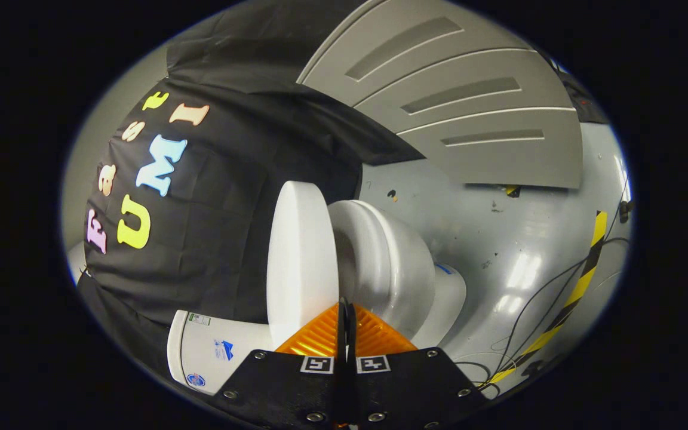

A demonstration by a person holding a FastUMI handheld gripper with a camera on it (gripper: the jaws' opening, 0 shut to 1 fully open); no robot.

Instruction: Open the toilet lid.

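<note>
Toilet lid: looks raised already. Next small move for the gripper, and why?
Probably back the gripper straight away from the toilet. The flat white plastic toilet lid stands swung away from the glossy white seat ring and bowl, leaning toward the white cistern. The orange jaws look closed together with nothing between them, their tips just short of the lid's edge, so no further push seems needed.

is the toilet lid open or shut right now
Open: the toilet lid is swung clear of the seat, exposing the bowl opening. The gripper fingers are together.
</note>
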